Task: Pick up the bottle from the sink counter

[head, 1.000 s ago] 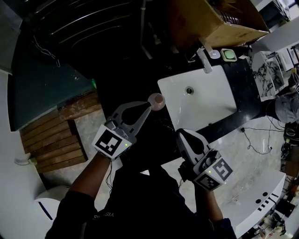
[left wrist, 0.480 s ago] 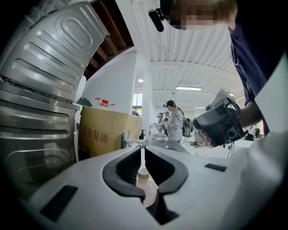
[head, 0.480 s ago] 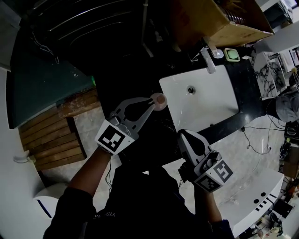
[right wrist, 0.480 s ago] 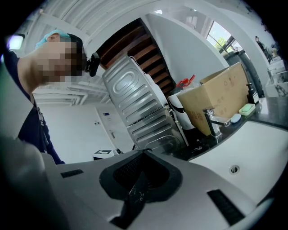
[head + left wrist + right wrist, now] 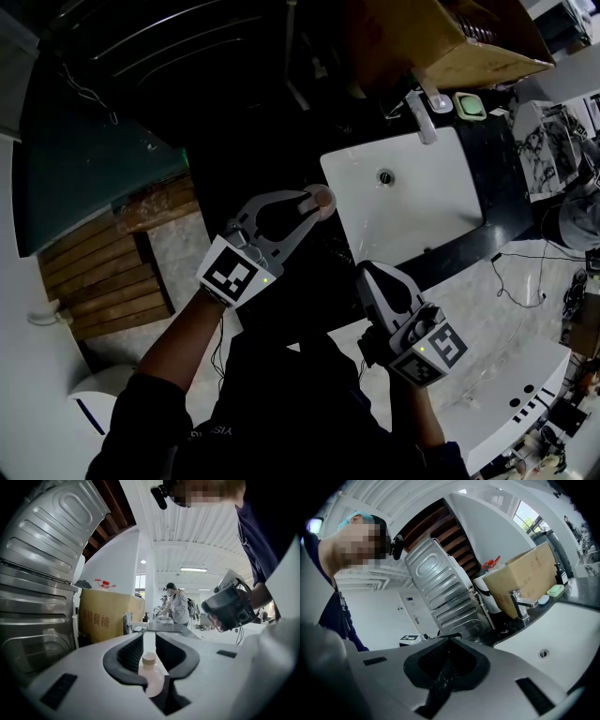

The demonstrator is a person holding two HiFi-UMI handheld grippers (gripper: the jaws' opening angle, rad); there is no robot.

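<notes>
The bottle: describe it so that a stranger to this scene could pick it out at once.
Start at the white sink; beside its left edge is the left gripper, whose jaws have just been opening. Between them sits the bottle: small, rounded, pale with a tan cap, against dark pads.

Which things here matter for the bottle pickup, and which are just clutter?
Job: bottle, between the jaws of the left gripper, which have just been opening; sink counter.
Lying about: cardboard box, faucet, green soap dish, shut right gripper.
</notes>
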